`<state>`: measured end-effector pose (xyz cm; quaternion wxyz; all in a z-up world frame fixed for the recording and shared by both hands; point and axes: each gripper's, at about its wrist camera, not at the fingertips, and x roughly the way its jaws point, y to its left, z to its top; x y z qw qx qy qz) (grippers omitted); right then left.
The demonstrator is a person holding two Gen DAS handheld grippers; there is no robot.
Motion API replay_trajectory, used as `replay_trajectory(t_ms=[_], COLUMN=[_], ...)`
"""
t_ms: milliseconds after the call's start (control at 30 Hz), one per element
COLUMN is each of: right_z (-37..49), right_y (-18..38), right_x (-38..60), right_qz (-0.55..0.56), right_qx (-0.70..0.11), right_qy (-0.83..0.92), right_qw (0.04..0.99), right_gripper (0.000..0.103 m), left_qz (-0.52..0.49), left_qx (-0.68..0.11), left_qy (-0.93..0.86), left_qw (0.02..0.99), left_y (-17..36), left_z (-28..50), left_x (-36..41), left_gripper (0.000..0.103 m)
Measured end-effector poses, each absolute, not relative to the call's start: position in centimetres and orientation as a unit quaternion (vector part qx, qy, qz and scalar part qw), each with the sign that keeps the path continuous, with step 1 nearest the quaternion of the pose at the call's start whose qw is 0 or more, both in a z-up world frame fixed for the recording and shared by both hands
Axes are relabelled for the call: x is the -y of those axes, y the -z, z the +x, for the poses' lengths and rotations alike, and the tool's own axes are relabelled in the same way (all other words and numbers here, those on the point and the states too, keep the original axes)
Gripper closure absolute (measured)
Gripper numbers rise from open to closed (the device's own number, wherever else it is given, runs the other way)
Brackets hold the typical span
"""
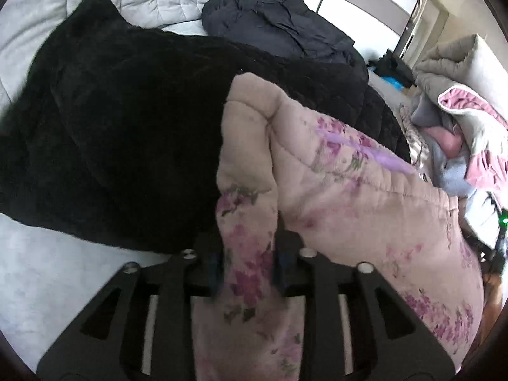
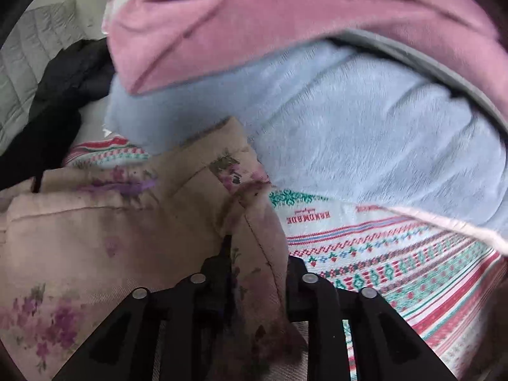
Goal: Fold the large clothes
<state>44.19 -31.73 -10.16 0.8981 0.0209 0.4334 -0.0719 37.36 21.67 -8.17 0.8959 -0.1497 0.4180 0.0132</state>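
- We judge the fold to be in its early or middle stage: the floral quilted garment is gathered and bunched, not yet laid flat in a neat shape.
- Our left gripper is pinching a thick pleat of that garment; the cloth runs up between the jaws and bulges out above them.
- Our right gripper pinches another edge of the same garment, with padded cloth filling the gap between the jaws.
- The garment sits partly over a black fleecy piece on the pale bed, and its other end lies against a striped patterned cloth.
- Other items look unfolded: a dark padded jacket farther back, and a heap with light blue fleece and pink fabric.
- So we reckon most of the work is left: finish this garment, then the rest of the pile.
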Motion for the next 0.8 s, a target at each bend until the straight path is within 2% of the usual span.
replay_trajectory(t_ms=[33, 67, 100, 133, 167, 267, 500, 567, 667, 700, 733, 767, 800], right_z=[43.3, 42.4, 41.4, 40.5, 39.6, 37.3, 35.9, 36.2, 37.1, 37.4, 37.5, 37.5, 37.7], right_y=[9.5, 8.8, 8.2, 7.9, 7.7, 8.7, 15.2, 17.0, 17.2, 17.3, 17.3, 17.2, 17.1], right_x=[32.2, 32.9, 33.9, 35.0, 36.1, 40.3, 42.3, 42.0, 41.1, 40.7, 40.5, 40.5, 40.0], right_qz=[0.033, 0.048, 0.075, 0.104, 0.137, 0.252, 0.325, 0.373, 0.384, 0.385, 0.395, 0.414, 0.423], right_qx=[-0.430, -0.427, -0.426, -0.424, -0.425, -0.456, -0.533, -0.532, -0.511, -0.509, -0.504, -0.496, -0.490], right_qy=[0.067, 0.056, 0.033, 0.010, -0.013, -0.083, -0.169, -0.195, -0.205, -0.203, -0.201, -0.198, -0.198], right_qw=[0.900, 0.901, 0.901, 0.899, 0.895, 0.850, 0.763, 0.735, 0.742, 0.743, 0.741, 0.737, 0.736], right_gripper=[0.059, 0.044, 0.035, 0.022, 0.019, 0.019, 0.018, 0.016, 0.015, 0.016, 0.018, 0.030, 0.038], left_qz=[-0.156, -0.166, -0.188, -0.212, -0.224, -0.260, -0.335, -0.349, -0.361, -0.362, -0.361, -0.357, -0.352], left_qx=[-0.420, -0.422, -0.426, -0.427, -0.428, -0.454, -0.518, -0.524, -0.505, -0.495, -0.490, -0.484, -0.482], left_qy=[-0.007, 0.005, 0.034, 0.065, 0.082, 0.136, 0.203, 0.210, 0.206, 0.206, 0.207, 0.203, 0.198], left_qw=[0.894, 0.891, 0.884, 0.877, 0.872, 0.841, 0.760, 0.748, 0.756, 0.763, 0.766, 0.773, 0.778], left_y=[7.6, 7.3, 6.9, 6.7, 6.6, 7.0, 12.6, 14.3, 14.9, 14.8, 14.5, 14.2, 13.8], left_z=[36.5, 35.9, 34.9, 33.7, 33.1, 30.4, 27.1, 27.3, 27.4, 27.4, 27.8, 27.8, 27.7], left_x=[-22.0, -22.3, -22.9, -23.4, -23.6, -25.2, -26.3, -25.3, -24.7, -24.6, -24.3, -24.1, -23.9], left_gripper=[0.050, 0.040, 0.024, 0.020, 0.020, 0.020, 0.019, 0.019, 0.020, 0.028, 0.048, 0.055, 0.062])
